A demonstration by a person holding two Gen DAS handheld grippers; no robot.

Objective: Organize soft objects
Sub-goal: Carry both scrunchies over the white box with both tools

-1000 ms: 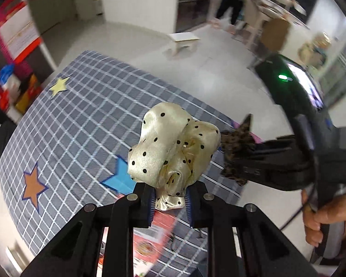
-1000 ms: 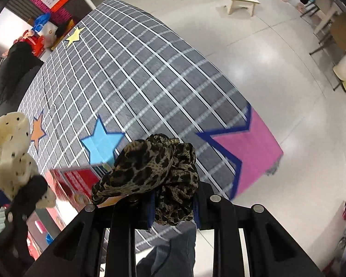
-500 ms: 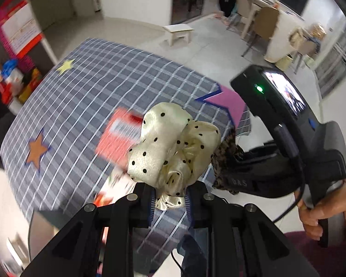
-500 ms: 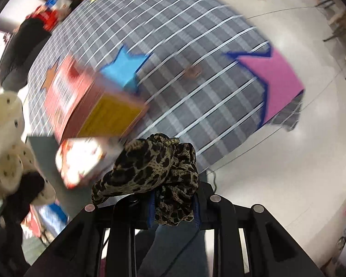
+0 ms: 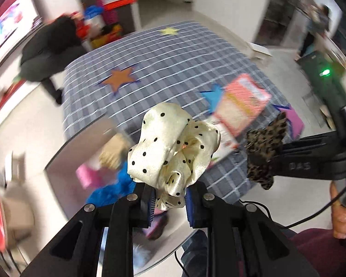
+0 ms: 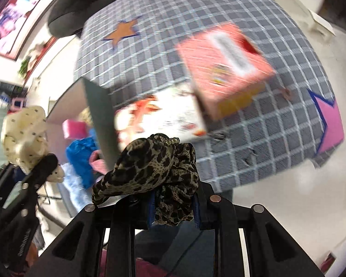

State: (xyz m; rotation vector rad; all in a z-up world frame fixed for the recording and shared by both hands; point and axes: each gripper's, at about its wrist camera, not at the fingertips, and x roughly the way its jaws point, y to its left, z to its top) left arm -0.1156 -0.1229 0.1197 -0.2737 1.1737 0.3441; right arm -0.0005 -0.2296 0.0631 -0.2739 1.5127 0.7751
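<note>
A: What is the biggest thing in view?

B: A grey checked rug [image 5: 173, 64] with stars, spread on the floor. On its near right part stands a red box [image 6: 223, 69], blurred.

A: And to the near left?

B: A bin [image 5: 64, 159] holding blurred blue, pink and tan soft things.

A: What do the grippers carry?

B: The left gripper [image 5: 169, 204] has its jaws pinched on a cream polka-dot scrunchie [image 5: 173, 150], held in the air over the bin's edge. The right gripper [image 6: 173, 210] has its jaws clamped on a leopard-print scrunchie [image 6: 150, 173], just to the right of the cream one.
</note>
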